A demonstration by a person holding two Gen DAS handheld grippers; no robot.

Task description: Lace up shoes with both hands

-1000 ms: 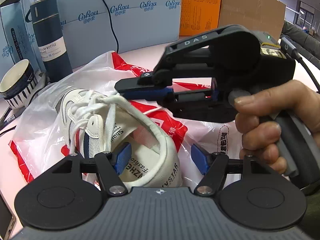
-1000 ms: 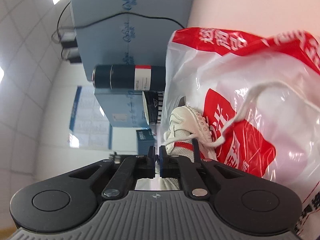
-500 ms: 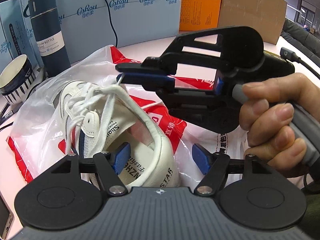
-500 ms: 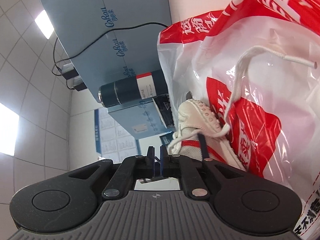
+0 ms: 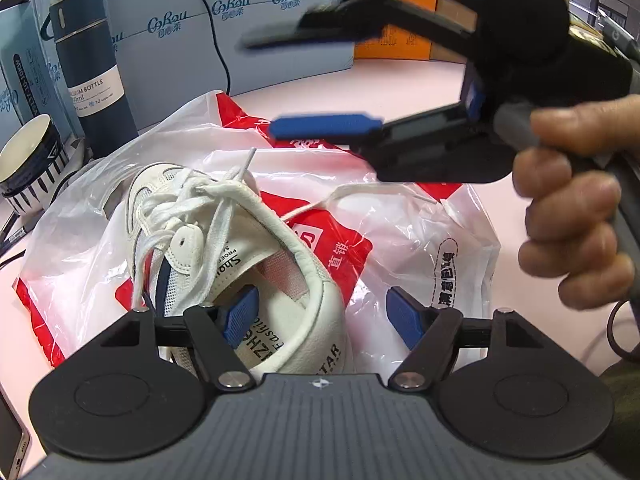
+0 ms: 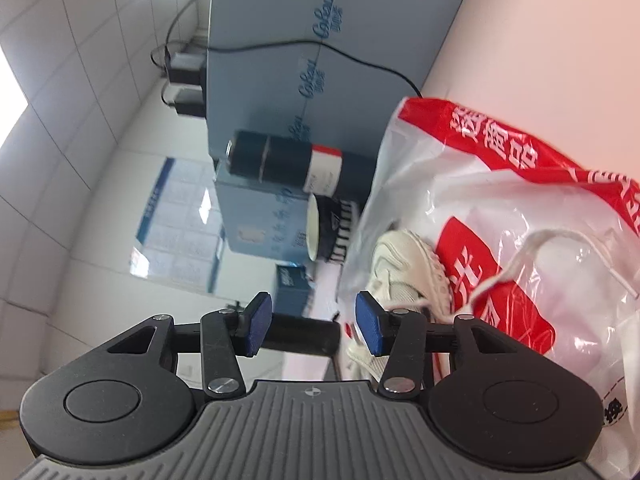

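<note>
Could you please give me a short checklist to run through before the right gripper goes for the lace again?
1. Right gripper free of lace: ok, jaws opening, nothing between them.
2. Left gripper bracing the shoe: ok, heel collar sits between its fingers; pad contact: cannot tell.
3. Lace end reachable: ok, its tip sticks up at the top eyelets.
4. Other lace end clear: ok, loose on the plastic bag.
5. Top eyelets threaded: cannot tell, laces bunch there.
</note>
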